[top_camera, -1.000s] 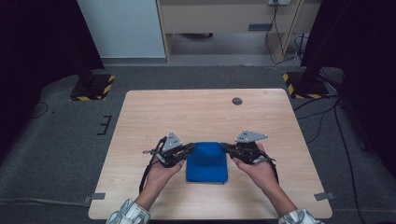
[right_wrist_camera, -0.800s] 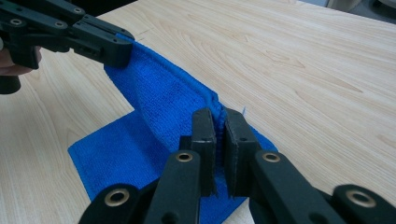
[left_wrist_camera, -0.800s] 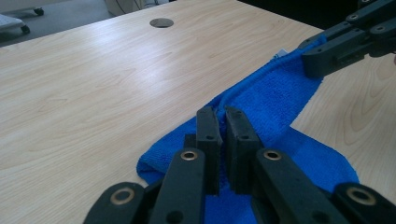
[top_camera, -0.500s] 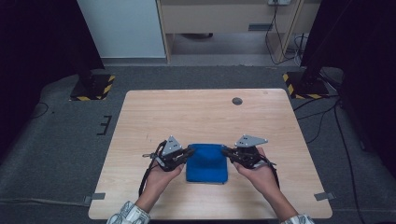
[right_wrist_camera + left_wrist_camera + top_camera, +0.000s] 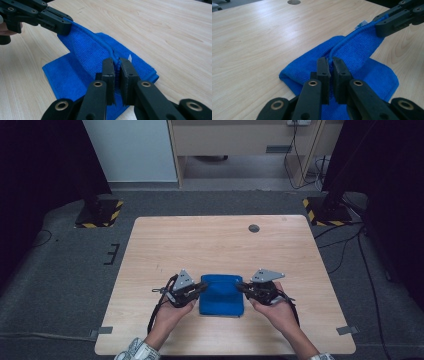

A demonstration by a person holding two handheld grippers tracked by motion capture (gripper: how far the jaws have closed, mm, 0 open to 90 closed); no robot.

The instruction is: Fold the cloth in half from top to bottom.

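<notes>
Folding is partly done, by the look of it: the left tool [image 5: 202,287] and the right tool [image 5: 239,286] each pinch one end of the hemmed top edge of the blue cloth [image 5: 220,297], raised and taut between them, while lower layers lie flat. Laying that edge down remains. The cloth sits near the front of the wooden desk [image 5: 210,240], over grey carpet [image 5: 60,270] between dark curtains.
</notes>
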